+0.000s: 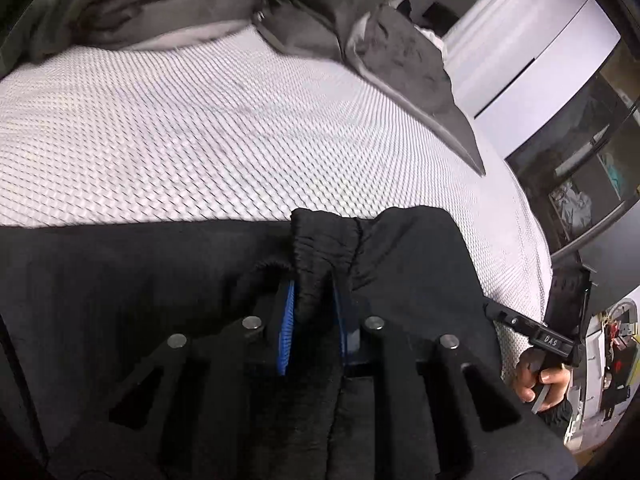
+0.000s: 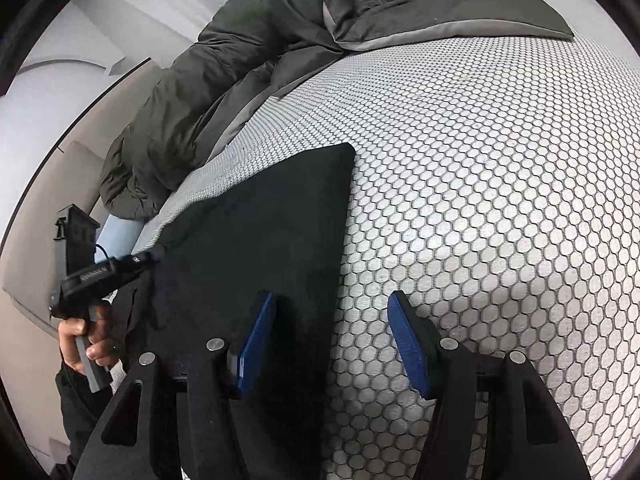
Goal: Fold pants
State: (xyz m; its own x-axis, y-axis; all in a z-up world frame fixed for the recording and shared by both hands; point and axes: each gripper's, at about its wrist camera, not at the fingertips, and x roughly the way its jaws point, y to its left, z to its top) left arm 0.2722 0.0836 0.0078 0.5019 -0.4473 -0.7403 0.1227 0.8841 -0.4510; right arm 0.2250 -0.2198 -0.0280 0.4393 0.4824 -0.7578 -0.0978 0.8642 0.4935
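A bed with a white honeycomb-textured mattress cover [image 2: 480,160] is seen, a grey-green duvet [image 2: 192,92] bunched at its far side. Black pants [image 2: 256,232] lie flat on its near part. A gathered bunch of their cloth is pinched in the left gripper [image 1: 314,312]. The right gripper [image 2: 332,340] stands half-wide, empty, beside the pants' edge. With only one side held, the fold could be dragged askew.

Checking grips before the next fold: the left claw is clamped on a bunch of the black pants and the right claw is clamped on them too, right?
Not quite. The left claw pinches the black pants, but the right wrist view shows the right claw open, holding nothing.
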